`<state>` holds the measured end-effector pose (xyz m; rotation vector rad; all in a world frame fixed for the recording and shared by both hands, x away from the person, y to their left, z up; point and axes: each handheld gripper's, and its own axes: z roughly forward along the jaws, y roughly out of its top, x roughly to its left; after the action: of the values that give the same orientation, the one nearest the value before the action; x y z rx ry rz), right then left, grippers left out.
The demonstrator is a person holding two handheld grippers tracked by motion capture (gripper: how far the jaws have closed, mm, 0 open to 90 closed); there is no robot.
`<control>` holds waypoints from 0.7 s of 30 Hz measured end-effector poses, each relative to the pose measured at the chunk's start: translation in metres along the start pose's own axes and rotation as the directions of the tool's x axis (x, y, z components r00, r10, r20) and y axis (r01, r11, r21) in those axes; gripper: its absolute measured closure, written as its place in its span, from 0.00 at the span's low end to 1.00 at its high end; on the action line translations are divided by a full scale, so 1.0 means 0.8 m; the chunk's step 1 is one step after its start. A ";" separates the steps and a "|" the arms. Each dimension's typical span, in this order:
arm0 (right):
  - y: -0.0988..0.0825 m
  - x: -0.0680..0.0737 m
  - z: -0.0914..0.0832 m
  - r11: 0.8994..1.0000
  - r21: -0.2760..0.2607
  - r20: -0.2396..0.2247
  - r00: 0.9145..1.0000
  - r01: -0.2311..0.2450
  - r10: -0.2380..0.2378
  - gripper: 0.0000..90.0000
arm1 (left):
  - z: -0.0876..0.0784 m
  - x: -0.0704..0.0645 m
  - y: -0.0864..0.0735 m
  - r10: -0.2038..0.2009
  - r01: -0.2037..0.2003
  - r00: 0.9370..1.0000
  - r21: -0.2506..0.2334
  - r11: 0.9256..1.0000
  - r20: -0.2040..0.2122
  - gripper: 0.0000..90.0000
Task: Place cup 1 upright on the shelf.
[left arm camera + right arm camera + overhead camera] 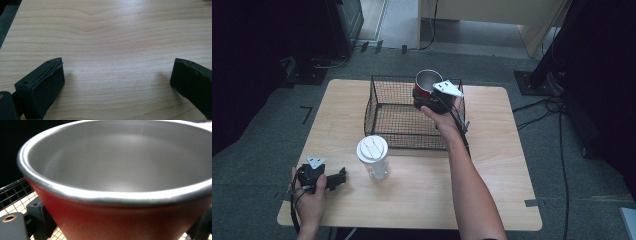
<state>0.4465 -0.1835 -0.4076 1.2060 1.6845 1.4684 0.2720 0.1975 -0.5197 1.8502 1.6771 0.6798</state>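
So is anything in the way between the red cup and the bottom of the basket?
Nothing visible. The right claw holds the red cup over the far right part of the wire basket, and the basket floor there looks bare.

Bare desk (492, 165) lies open right of the lidded jar (373, 156), which stands just before the wire basket (382, 107). The basket's walls fence the desk's far middle; its top is open.

One red cup (427, 83), one wire basket (382, 107), one lidded jar (373, 157), two grippers
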 end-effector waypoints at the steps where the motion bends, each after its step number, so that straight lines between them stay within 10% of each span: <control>1: -0.005 -0.001 0.006 1.000 0.014 0.012 1.000 0.018 -0.018 0.08 | 0.000 0.000 0.000 0.000 0.000 1.000 0.000 1.000 0.000 0.00; 21: -0.033 -0.006 0.042 0.978 0.181 -0.075 0.993 0.107 -0.094 0.08 | 0.000 0.000 0.000 0.003 -0.003 1.000 0.002 1.000 0.000 0.00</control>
<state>0.4714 -0.1729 -0.4412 1.1590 1.9330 1.3282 0.2719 0.1976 -0.5197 1.8542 1.6767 0.6796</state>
